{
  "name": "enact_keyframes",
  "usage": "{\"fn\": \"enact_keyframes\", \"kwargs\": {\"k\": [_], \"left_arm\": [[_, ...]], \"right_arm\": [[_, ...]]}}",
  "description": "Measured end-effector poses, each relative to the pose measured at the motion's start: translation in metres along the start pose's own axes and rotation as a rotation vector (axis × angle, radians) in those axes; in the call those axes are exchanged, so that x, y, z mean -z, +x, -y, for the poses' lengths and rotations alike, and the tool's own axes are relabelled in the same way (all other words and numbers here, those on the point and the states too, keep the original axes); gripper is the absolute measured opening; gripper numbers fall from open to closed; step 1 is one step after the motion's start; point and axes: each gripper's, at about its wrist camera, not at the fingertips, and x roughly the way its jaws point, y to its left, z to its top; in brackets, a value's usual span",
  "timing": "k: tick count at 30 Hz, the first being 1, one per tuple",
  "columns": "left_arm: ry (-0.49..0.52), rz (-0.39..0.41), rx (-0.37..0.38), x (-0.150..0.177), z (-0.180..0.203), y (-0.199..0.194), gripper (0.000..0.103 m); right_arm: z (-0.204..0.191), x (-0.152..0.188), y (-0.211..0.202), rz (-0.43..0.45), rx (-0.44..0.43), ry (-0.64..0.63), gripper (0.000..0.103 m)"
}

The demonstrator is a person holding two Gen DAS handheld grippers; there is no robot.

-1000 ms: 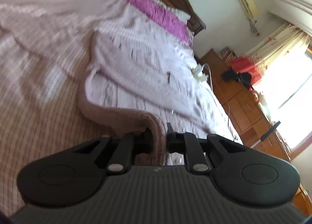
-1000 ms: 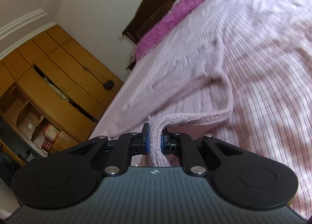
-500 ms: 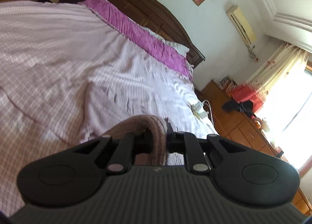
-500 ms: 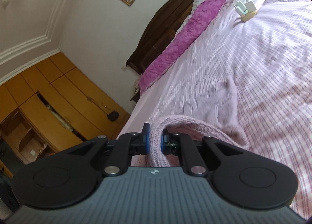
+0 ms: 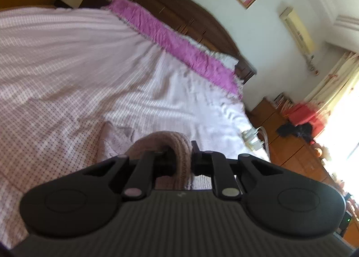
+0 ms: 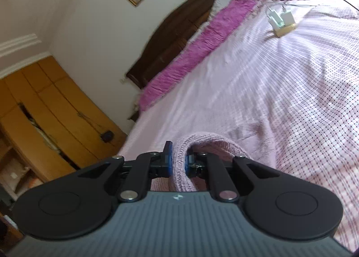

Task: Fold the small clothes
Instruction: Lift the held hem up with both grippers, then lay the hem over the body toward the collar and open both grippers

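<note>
A small pale pink knitted garment [image 5: 179, 154] is pinched by its ribbed edge in my left gripper [image 5: 180, 163], which is shut on it. The same garment [image 6: 179, 163] is pinched in my right gripper [image 6: 178, 164], also shut on it. Both grippers hold it lifted above the bed. The knit arches out of each jaw and hangs down; most of the garment is hidden below the gripper bodies.
A bed with a pink checked sheet [image 5: 67, 66] lies below, with a magenta pillow strip [image 5: 179, 48] and dark wooden headboard [image 6: 175, 33]. White chargers [image 6: 280, 20] lie on the sheet. Wooden wardrobes [image 6: 56, 118] and a dresser [image 5: 298, 151] flank the bed.
Both grippers have risen and tilted up with the garment. The garment has come up off the sheet, and more of the room and headboard shows.
</note>
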Motion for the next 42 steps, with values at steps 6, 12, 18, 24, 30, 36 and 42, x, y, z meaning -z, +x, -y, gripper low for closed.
{"fn": "enact_keyframes", "kwargs": {"k": [6, 12, 18, 24, 30, 36, 42], "left_arm": [[0.063, -0.077, -0.113, 0.010, -0.017, 0.052, 0.014], [0.089, -0.166, -0.201, 0.020, -0.041, 0.090, 0.014], [0.120, -0.180, -0.217, 0.025, -0.045, 0.097, 0.016], [0.188, -0.197, -0.243, 0.025, -0.033, 0.092, 0.019], [0.263, -0.207, -0.288, 0.025, -0.018, 0.079, 0.030], [0.302, -0.191, -0.312, 0.022, -0.009, 0.056, 0.031], [0.354, -0.178, -0.316, 0.022, 0.005, 0.036, 0.031]], "right_arm": [[0.028, 0.012, 0.055, -0.045, 0.142, -0.017, 0.011], [0.056, 0.029, 0.085, -0.101, 0.257, -0.021, 0.011], [0.069, 0.039, 0.091, -0.091, 0.248, -0.003, 0.013], [0.062, 0.037, 0.085, -0.094, 0.244, -0.010, 0.026], [0.041, 0.038, 0.060, -0.091, 0.235, -0.044, 0.047], [0.030, 0.039, 0.035, -0.084, 0.245, -0.108, 0.051], [0.015, 0.046, 0.013, -0.071, 0.277, -0.210, 0.052]]}}
